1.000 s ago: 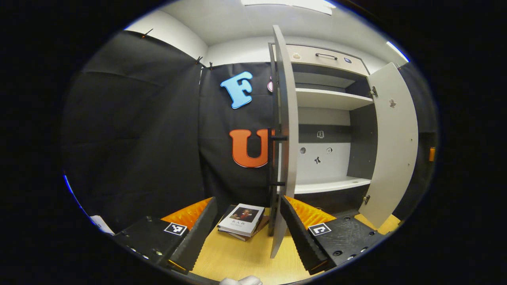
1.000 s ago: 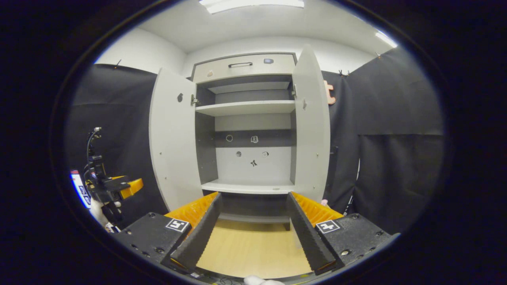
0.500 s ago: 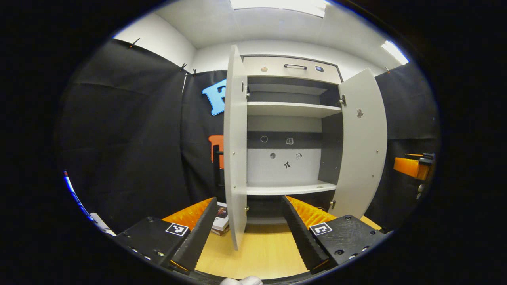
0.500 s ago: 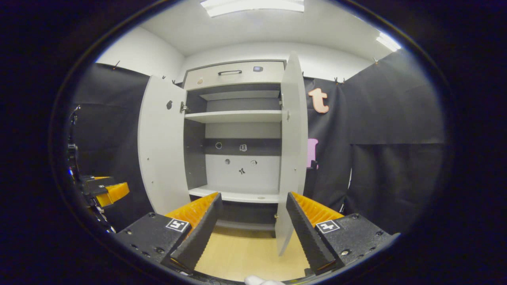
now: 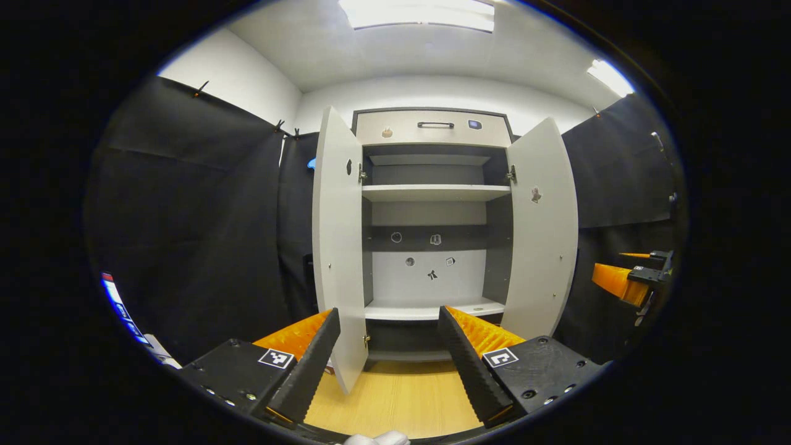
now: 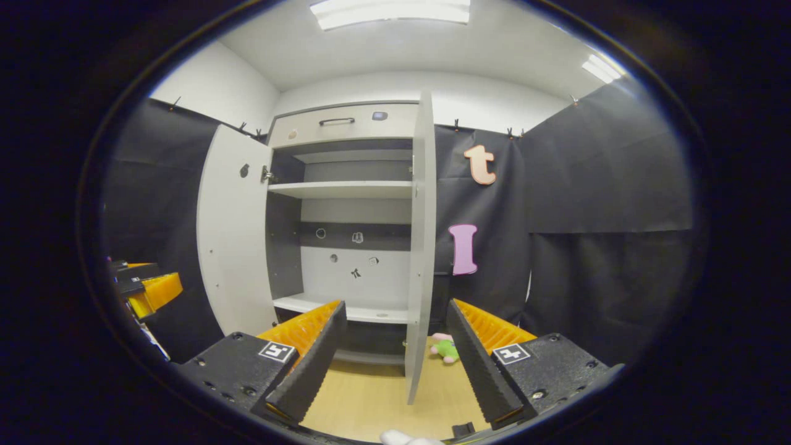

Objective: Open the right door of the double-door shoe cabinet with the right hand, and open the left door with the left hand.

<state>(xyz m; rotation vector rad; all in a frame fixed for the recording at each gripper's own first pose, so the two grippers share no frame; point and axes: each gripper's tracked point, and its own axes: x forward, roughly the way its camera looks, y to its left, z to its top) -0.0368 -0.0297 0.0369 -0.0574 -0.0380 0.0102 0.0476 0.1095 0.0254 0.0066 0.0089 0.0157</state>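
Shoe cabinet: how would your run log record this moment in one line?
left door: open | right door: open | left gripper: open, empty | right gripper: open, empty

Pale grey shoe cabinet (image 5: 432, 127) with dark grey interior; pink-and-green toy (image 6: 445, 347) on light wood floor (image 6: 371, 395).

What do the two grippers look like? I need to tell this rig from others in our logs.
The left gripper and the right gripper look alike: two long black fingers with ridged inner faces, ribbed orange backing behind them, and black mounting blocks with screws. Each block carries a small square black-and-white marker.
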